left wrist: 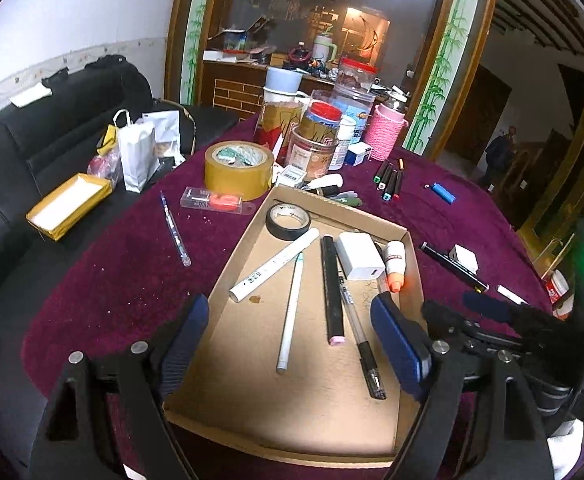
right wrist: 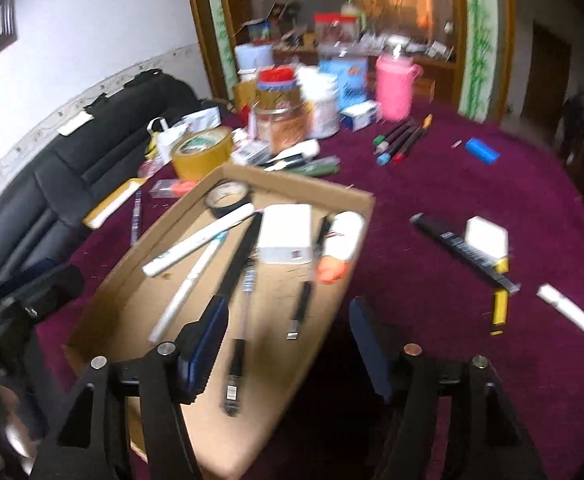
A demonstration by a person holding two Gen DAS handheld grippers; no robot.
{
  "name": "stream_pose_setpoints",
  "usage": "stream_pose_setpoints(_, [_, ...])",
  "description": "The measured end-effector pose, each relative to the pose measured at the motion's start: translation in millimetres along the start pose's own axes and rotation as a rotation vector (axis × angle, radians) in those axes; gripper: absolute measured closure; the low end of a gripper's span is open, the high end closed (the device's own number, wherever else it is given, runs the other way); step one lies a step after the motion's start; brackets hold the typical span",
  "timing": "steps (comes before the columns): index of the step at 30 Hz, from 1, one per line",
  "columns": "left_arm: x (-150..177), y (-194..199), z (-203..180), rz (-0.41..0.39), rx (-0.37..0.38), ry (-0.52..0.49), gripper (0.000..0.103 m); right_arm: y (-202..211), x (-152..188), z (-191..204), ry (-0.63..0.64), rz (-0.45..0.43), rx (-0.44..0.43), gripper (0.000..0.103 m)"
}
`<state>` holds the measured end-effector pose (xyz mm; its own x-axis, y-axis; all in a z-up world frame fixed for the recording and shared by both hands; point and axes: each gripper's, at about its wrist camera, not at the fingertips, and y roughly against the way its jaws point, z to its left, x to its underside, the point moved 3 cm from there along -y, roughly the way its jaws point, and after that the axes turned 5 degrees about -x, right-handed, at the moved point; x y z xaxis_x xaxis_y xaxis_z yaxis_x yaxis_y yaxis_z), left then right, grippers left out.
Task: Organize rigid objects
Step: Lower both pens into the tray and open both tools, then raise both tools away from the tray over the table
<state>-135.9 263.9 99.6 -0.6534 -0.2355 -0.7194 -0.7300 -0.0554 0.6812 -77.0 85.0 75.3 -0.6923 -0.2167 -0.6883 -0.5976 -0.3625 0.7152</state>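
Note:
A shallow cardboard tray (left wrist: 231, 400) (right wrist: 119, 304) lies on the maroon tablecloth. It holds black tape (left wrist: 288, 221), a white marker (left wrist: 274, 265), a white pen (left wrist: 290, 316), a black marker (left wrist: 332, 290), a gel pen (left wrist: 362, 340), a white charger (left wrist: 360, 255) and an orange-tipped tube (left wrist: 395, 266). My left gripper (left wrist: 287, 344) is open and empty, over the tray's near half. My right gripper (right wrist: 287, 344) is open and empty, straddling the tray's right rim; this view is blurred. Loose on the cloth are a black stick (right wrist: 464, 252), a white cube (right wrist: 486, 236), a yellow item (right wrist: 500, 308) and a white stick (right wrist: 566, 308).
Markers (left wrist: 390, 178), a blue lighter (left wrist: 444, 193), a blue pen (left wrist: 175, 229), a packaged orange item (left wrist: 215, 200) and brown tape (left wrist: 237, 169) lie beyond the tray. Jars and a pink bottle (left wrist: 384, 132) crowd the far edge. A black sofa (left wrist: 31, 152) stands left.

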Motion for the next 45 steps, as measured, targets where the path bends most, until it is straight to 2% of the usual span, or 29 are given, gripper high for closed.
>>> stream_pose_setpoints(16, [16,9,-63,-0.012,-0.046,-0.137,0.020,43,25,-59,0.042,-0.118,0.225,0.027])
stream_pose_setpoints(19, [20,9,-76,-0.009,-0.049,-0.164,0.020,47,29,-68,0.042,-0.124,0.240,0.023])
stream_pose_setpoints(29, [28,4,-110,0.004,-0.046,-0.237,0.020,51,38,-95,0.012,-0.118,0.263,0.023])
stream_pose_setpoints(45, [34,-13,-130,0.055,-0.034,-0.279,0.020,39,41,-116,-0.014,-0.083,0.271,0.022])
